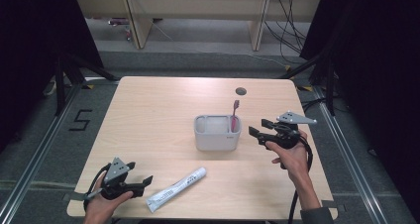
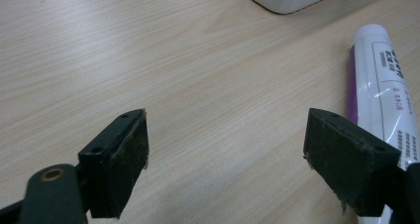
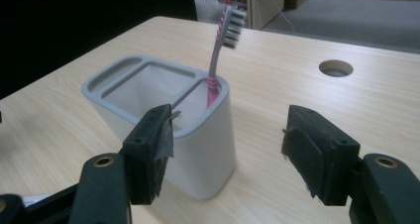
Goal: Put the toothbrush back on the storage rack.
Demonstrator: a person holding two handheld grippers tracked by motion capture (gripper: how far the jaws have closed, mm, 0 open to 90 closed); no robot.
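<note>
Pale wood-grain table bears one rounded grey-white plastic holder at centre with one pink toothbrush upright inside, and one glossy white tube (purple-striped) lying near-left, just right of the left gripper, jaws spread, while the right gripper gapes empty beside the holder.

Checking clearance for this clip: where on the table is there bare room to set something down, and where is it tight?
Bare: the table's left half beyond the left gripper, and the far strip around the hole. Tight: the near edge, where the tube lies beside that gripper, and the gap between holder and right gripper.
</note>
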